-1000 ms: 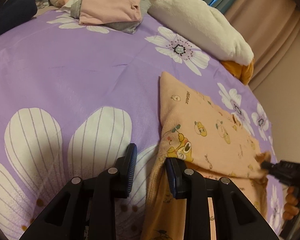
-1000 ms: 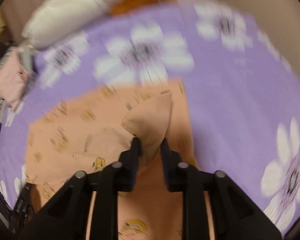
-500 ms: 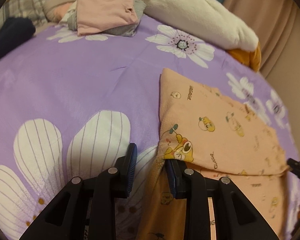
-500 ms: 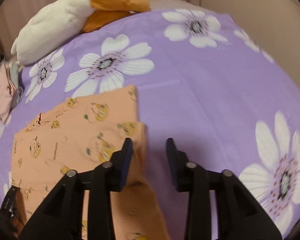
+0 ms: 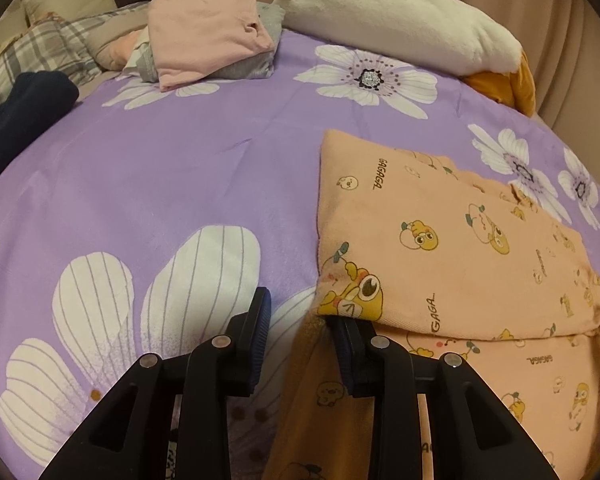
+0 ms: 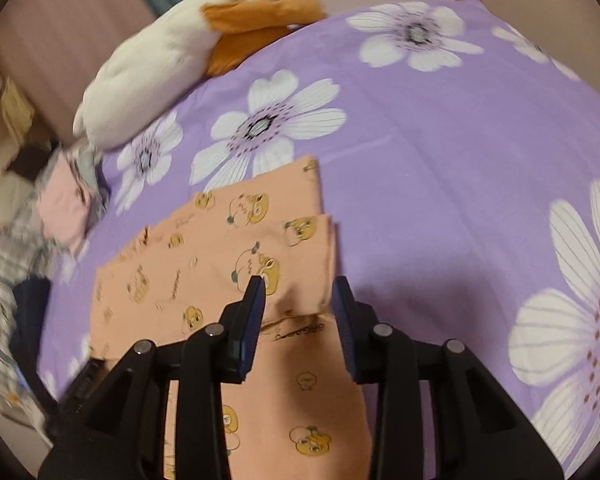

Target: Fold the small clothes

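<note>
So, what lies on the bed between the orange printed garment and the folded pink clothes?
Only bare purple bedsheet lies between the orange printed garment and the folded pink clothes; the left wrist view shows it.

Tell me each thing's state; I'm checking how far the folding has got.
Orange garment: folded over once, flat on the bedspread.
Pink garment: folded, on a small pile.
Left gripper: open, garment edge beside one finger.
Right gripper: open over the garment's folded corner.
Plush toy: lying at the bed's far edge.

Open tool (image 6: 298, 308) over peach garment (image 6: 204, 276)
</note>
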`<state>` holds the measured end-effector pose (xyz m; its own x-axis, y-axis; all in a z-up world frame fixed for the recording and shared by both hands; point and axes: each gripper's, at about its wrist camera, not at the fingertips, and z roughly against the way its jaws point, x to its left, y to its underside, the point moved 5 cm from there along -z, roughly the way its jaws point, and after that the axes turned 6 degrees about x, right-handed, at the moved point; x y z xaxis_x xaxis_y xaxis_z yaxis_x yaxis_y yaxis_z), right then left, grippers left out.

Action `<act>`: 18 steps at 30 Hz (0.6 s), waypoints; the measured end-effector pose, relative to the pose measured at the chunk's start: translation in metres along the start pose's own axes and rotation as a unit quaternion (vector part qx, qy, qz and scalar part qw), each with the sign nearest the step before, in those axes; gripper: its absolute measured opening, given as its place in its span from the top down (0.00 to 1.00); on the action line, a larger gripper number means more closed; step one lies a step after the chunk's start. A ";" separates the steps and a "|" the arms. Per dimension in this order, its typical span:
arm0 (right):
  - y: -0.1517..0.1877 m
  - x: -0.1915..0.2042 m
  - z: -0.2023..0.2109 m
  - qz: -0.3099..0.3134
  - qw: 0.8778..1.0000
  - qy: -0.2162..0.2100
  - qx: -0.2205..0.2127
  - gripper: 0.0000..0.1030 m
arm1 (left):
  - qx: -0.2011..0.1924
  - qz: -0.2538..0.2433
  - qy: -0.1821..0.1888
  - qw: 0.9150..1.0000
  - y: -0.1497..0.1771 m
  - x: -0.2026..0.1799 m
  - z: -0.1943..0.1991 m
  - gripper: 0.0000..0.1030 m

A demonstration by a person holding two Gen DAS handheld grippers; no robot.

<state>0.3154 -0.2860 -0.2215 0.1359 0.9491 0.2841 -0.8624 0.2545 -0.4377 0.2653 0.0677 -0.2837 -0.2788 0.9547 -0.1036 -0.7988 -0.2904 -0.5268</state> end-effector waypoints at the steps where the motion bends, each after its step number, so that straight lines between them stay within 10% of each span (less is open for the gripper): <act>1: 0.000 0.001 -0.008 0.005 1.000 0.008 0.008 0.68 | 0.000 -0.001 0.000 1.000 0.000 0.000 0.000 0.68; 18: 0.018 0.009 -0.035 0.071 0.990 0.117 0.030 0.64 | 0.010 -0.005 -0.047 0.999 0.000 -0.004 0.000 0.59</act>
<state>0.3183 -0.2667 -0.2567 0.1139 0.9934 0.0144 -0.9070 0.1099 -0.4065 0.2664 0.0636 -0.2828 -0.3178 0.9480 -0.0184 -0.8123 -0.2822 -0.5104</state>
